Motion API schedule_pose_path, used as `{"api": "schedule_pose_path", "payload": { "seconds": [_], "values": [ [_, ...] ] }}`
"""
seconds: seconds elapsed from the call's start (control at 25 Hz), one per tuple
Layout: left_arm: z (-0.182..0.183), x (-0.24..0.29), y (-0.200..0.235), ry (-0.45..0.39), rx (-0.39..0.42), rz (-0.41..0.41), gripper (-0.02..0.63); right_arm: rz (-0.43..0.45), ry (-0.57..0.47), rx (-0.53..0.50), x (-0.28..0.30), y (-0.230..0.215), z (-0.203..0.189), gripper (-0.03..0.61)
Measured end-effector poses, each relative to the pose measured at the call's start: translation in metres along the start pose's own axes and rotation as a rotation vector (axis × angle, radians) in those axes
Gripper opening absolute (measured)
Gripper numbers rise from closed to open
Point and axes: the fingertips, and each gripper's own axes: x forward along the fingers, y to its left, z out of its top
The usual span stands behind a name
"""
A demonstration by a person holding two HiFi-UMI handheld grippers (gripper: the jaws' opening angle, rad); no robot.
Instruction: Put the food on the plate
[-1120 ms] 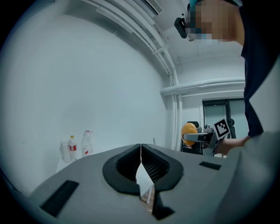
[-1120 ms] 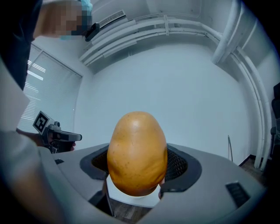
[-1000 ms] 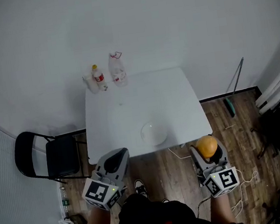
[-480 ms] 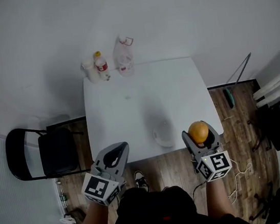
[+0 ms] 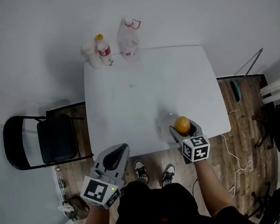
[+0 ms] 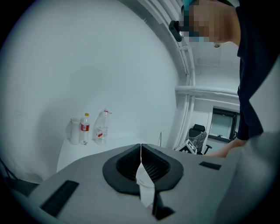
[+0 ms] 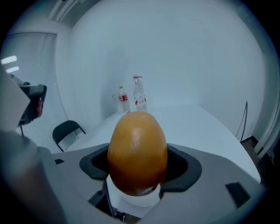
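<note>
While above plate [image 5: 162,127], fruit [image 5: 182,124] between jaws

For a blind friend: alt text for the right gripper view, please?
An orange fruit, clamped in the right gripper, fills the middle. Behind: a white table, bottles at its far edge, a black chair at left.

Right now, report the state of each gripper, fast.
Left gripper: jaws shut, nothing between them.
Right gripper: jaws closed on the orange fruit.
</note>
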Motion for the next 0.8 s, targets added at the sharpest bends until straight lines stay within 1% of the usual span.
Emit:
{"api": "schedule_pose_path", "payload": {
  "seconds": [0.12,0.16,0.4,0.6,0.8],
  "values": [
    [-0.012,0.0,-0.001,0.015,-0.02,0.018,0.025,0.006,0.103,-0.107,0.029,0.0,-0.028,0.341],
    [-0.015,0.0,-0.002,0.017,-0.024,0.019,0.025,0.009,0.131,-0.123,0.036,0.0,-0.036,0.341],
    [-0.023,-0.003,-0.009,0.02,-0.044,0.001,0.025,0.009,0.23,-0.07,0.057,-0.009,-0.063,0.341],
    [-0.022,-0.001,-0.002,0.018,-0.044,0.012,0.025,-0.01,0.264,-0.147,0.067,-0.008,-0.069,0.341],
    [-0.02,0.001,-0.002,0.022,-0.046,0.01,0.025,-0.034,0.307,-0.185,0.071,-0.011,-0.075,0.341]
  ]
}}
